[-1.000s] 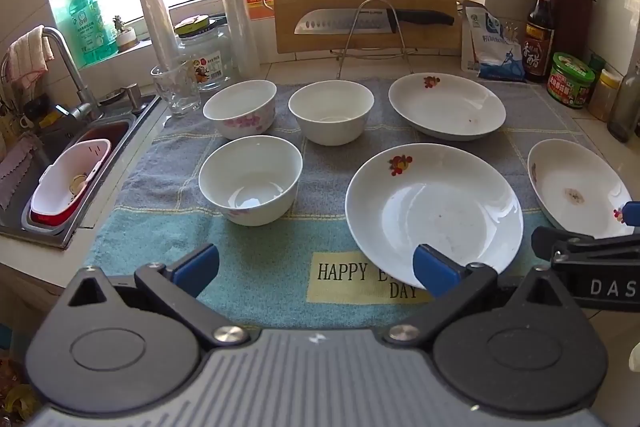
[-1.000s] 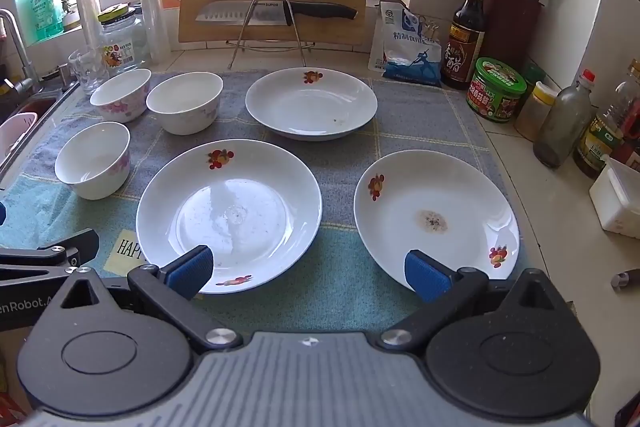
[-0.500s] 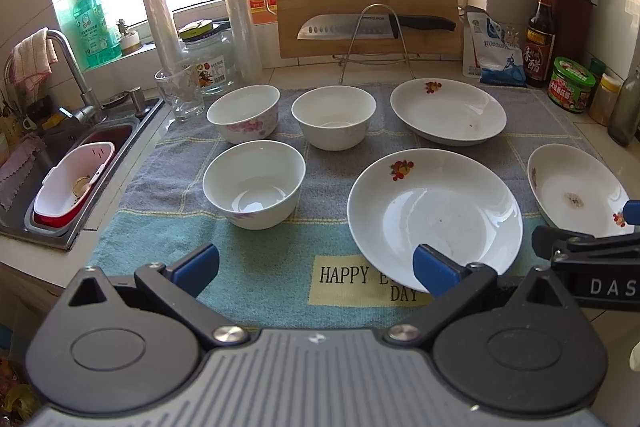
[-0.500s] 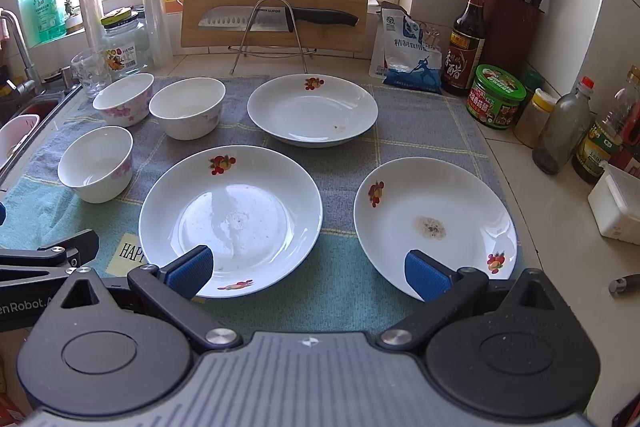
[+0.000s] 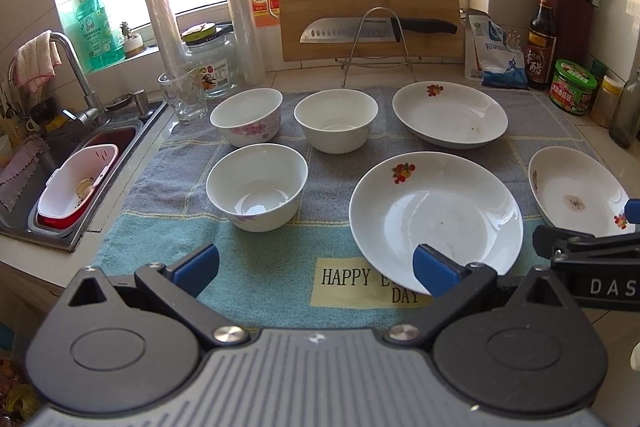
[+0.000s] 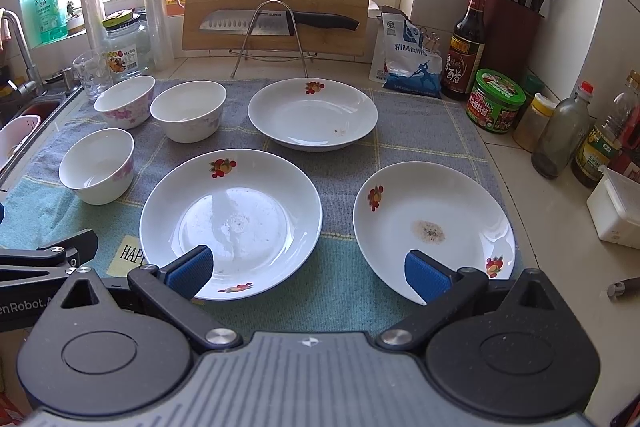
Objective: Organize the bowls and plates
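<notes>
Left gripper: jaws spread wide, holding nothing; it hangs over the near edge of the grey-and-teal checked cloth.
Right gripper: jaws equally wide and empty, held low over the near edge of the same cloth.
Plates: three shallow white ceramic plates with red fruit prints. The near middle plate lies partly behind the right gripper's left jaw; the speckled right-hand plate lies partly behind its right jaw; the far plate sits well ahead, between the jaws.
Bowls: three white ceramic bowls with faint pink flowers. The nearest bowl lies ahead of the left gripper, between its jaws; the other two bowls stand beyond it, side by side.
Handling: I judge glazed ceramic to be stiff, rather heavy, slick and breakable. A plate wants pinching at its raised rim, a bowl across its wall; all should nest.
Left view only: red-and-white strainer basket in the steel sink.
Right view only: white lidded box and oil bottles far right of the jaws.
</notes>
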